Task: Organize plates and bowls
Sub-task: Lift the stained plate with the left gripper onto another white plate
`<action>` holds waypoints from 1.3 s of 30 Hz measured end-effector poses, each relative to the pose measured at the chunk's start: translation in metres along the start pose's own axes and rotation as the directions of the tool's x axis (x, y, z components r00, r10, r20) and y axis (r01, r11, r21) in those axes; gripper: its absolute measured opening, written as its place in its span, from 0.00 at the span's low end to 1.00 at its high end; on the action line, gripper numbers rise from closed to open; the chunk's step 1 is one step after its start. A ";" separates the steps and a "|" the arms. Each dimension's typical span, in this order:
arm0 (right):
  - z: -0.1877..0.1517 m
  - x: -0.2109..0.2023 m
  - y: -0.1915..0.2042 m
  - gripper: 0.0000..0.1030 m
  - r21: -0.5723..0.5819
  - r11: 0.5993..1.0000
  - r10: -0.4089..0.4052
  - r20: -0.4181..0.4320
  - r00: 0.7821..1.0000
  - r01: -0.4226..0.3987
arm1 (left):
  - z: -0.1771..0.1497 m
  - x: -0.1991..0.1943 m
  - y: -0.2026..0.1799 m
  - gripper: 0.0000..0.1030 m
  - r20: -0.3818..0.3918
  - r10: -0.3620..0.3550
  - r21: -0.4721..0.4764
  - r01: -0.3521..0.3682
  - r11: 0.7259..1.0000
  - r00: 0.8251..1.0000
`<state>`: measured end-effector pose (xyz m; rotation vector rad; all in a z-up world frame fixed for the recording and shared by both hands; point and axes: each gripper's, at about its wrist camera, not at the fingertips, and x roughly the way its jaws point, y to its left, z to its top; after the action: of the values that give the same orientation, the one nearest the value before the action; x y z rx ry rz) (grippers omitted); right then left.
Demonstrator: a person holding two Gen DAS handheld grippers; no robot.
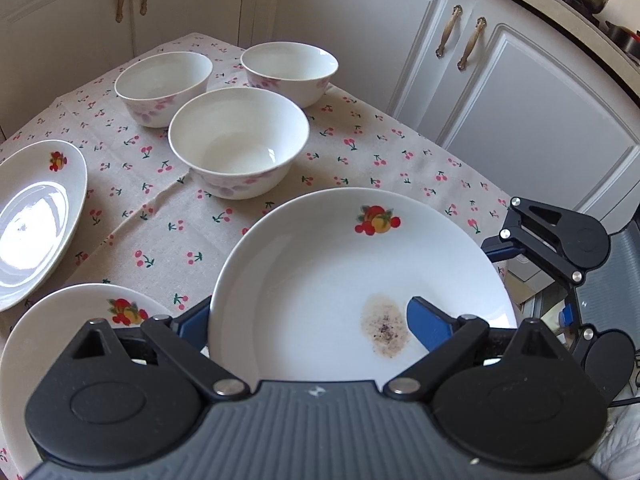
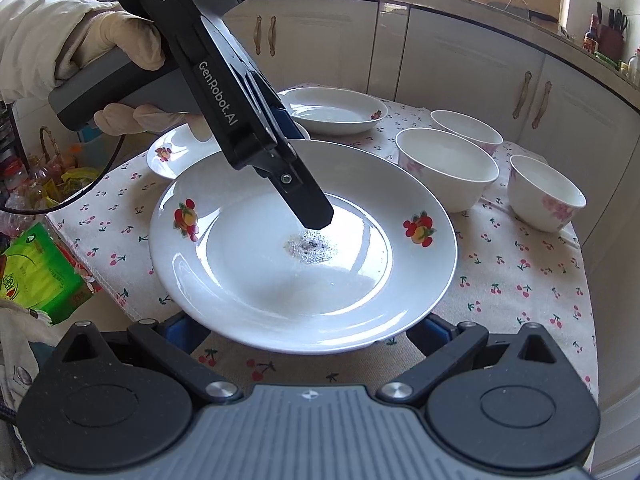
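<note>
Left wrist view looks over the left tongs point(image 1: 308, 320), clamped on the rim of a white plate point(image 1: 320, 272): one blue finger point(image 1: 426, 326) lies on the plate's upper face beside a brownish stain point(image 1: 385, 330), the other sits under the rim. Right wrist view shows the same plate point(image 2: 256, 264) tilted above the cherry-print cloth point(image 2: 520, 280) on the worktop, the left tongs point(image 2: 308, 204) reaching down into it. The right tongs point(image 2: 308, 332) stand apart, their blue fingers showing either side of the plate's near rim; whether they touch it I cannot tell. Two more fruit-print plates point(image 1: 36, 220) point(image 1: 72, 332) lie at the left of the cloth, and three white bowls point(image 1: 239, 142) point(image 1: 163, 87) point(image 1: 289, 72) stand close together at the far side
</note>
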<state>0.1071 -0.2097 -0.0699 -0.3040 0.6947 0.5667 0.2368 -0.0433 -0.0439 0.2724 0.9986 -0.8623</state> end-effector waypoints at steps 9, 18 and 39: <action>0.033 0.012 0.010 1.00 -0.070 0.997 0.030 0.006 1.000 -0.030 | -0.012 -0.031 0.026 0.94 0.054 0.037 -0.057 -0.034 0.998 0.998; 0.068 0.037 0.028 1.00 -0.135 0.987 0.090 0.011 0.996 -0.088 | -0.034 -0.061 0.061 0.94 0.091 0.094 -0.130 -0.082 0.988 0.991; 0.102 0.086 0.044 1.00 -0.176 0.971 0.158 -0.050 0.986 -0.164 | -0.064 -0.064 0.113 0.94 0.078 0.118 -0.238 -0.097 0.967 0.990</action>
<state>0.1885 -0.0953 -0.0566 -0.4289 0.7077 0.7826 0.2647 0.0990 -0.0452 0.0845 0.9797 -0.6457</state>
